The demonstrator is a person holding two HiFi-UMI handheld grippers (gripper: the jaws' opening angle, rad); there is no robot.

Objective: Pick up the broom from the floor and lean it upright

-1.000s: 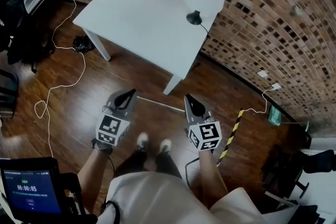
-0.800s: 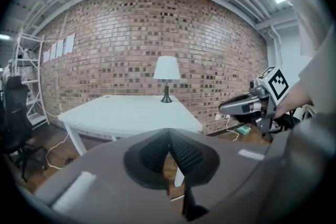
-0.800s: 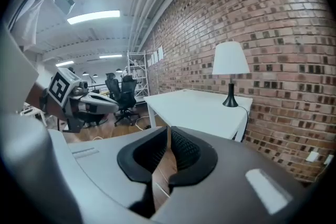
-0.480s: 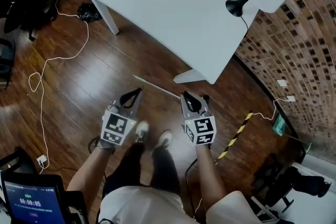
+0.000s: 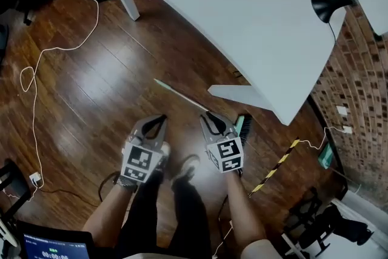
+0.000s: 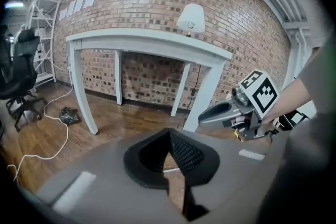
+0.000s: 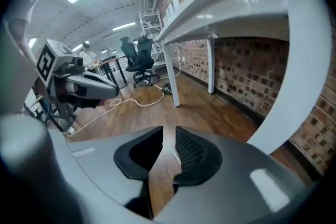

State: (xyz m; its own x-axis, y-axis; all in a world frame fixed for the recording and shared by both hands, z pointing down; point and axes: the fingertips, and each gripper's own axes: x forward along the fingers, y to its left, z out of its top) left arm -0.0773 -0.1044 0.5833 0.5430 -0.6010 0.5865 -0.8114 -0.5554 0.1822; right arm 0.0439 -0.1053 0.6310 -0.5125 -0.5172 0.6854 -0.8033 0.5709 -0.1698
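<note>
The broom lies flat on the wooden floor, its thin pale handle (image 5: 179, 96) running from the upper left down to a green head (image 5: 242, 126) beside the table leg. My right gripper (image 5: 208, 116) hovers over the handle's lower end; its jaws have just been opening and now stand a little apart with only floor showing between them (image 7: 167, 136). My left gripper (image 5: 161, 119) hangs to the left of the handle, clear of it, its tips meeting with nothing held (image 6: 169, 132). Each gripper shows in the other's view: the right gripper (image 6: 231, 113) and the left gripper (image 7: 79, 86).
A white table (image 5: 242, 9) overhangs the broom's head, with one leg (image 5: 239, 94) close to my right gripper. A black-based lamp (image 5: 330, 3) stands on it. A white cable (image 5: 36, 63) loops at the left and a yellow-black striped strip (image 5: 276, 167) lies at the right. The person's shoes (image 5: 188, 167) are just below the grippers.
Both grippers have sunk toward the floor and closer to the broom's handle. The view has dropped nearer the table. The right jaws have parted.
</note>
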